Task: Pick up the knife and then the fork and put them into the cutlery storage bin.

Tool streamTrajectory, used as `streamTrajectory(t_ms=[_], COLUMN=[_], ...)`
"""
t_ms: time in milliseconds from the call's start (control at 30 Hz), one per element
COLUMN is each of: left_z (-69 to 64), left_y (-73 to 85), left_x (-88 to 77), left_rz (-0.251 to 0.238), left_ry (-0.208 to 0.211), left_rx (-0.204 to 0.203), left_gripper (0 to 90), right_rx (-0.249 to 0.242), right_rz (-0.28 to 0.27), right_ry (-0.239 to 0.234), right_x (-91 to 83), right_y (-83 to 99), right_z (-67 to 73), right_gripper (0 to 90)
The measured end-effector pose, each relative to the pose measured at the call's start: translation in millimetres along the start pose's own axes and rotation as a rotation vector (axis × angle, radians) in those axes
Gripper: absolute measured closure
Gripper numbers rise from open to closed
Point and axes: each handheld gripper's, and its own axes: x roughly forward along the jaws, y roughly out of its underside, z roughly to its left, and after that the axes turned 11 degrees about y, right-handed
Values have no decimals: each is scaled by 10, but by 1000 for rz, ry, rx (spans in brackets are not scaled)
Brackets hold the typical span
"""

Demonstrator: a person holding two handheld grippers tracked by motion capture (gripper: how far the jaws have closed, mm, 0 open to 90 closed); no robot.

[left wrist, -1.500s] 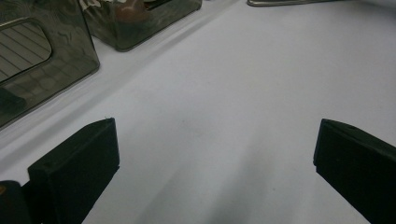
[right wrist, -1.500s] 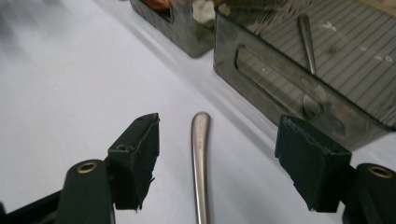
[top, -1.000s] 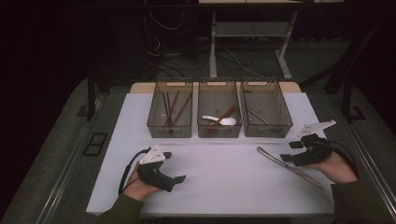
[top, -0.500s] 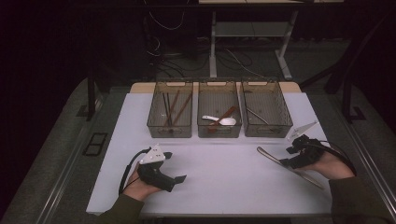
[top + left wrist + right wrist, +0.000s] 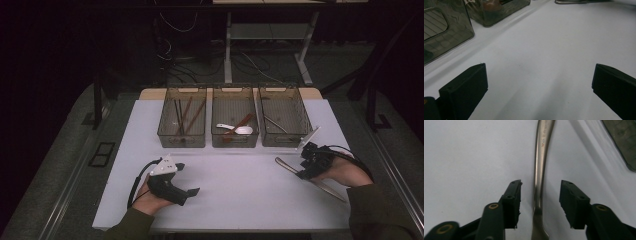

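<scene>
On the near right of the white table (image 5: 240, 195), the right gripper (image 5: 303, 172) sits low over a long metal utensil (image 5: 320, 182) that lies slanting, one end pointing toward the middle of the table and the other toward the near right edge. The high view gives its place but the hand and gripper body cover the middle of the utensil, so the jaws cannot be made out there. The right gripper view settles it: the metal handle (image 5: 541, 170) runs up between the two black jaws with a clear strip of table on either side, so the pads stand apart from it and do not press on it yet. The jaws have just been closing, with the handle between them. Which kind of utensil it is I can't say for sure; the handle widens near the bottom of that view and the working end is out of sight.

The left gripper (image 5: 187, 192) rests on the near left of the table, well apart from the utensil. The left gripper view shows its jaws spread wide with bare table between them, holding nothing, and the utensil's tip (image 5: 574, 1) far off at the top edge.

Three clear bins stand in a row at the far side: the left bin (image 5: 182, 135) holds dark sticks, the middle bin (image 5: 235, 137) a white spoon (image 5: 237, 129), and the right bin (image 5: 285, 137) a thin metal piece.
</scene>
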Motion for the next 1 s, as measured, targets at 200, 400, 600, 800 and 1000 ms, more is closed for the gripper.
streamTrajectory(t_ms=[200, 400, 600, 800, 1000], left_z=[1, 1, 0, -1, -2], left_y=[0, 1, 1, 1, 0], left_x=[3, 3, 6, 7, 6], left_rz=[0, 2, 2, 5, 6], left_ry=[1, 2, 3, 5, 5], left_rx=[0, 0, 0, 1, 2], left_gripper=[0, 0, 0, 0, 0], right_rx=[-35, -54, -71, -67, -71], right_rz=[51, 87, 126, 179, 212], right_ry=[-14, -16, -22, -29, -17], right_x=[66, 113, 163, 185, 199], right_y=[-26, -58, -118, -183, -231], right_z=[0, -12, 6, -3, -4], right_gripper=[639, 691, 737, 742, 780])
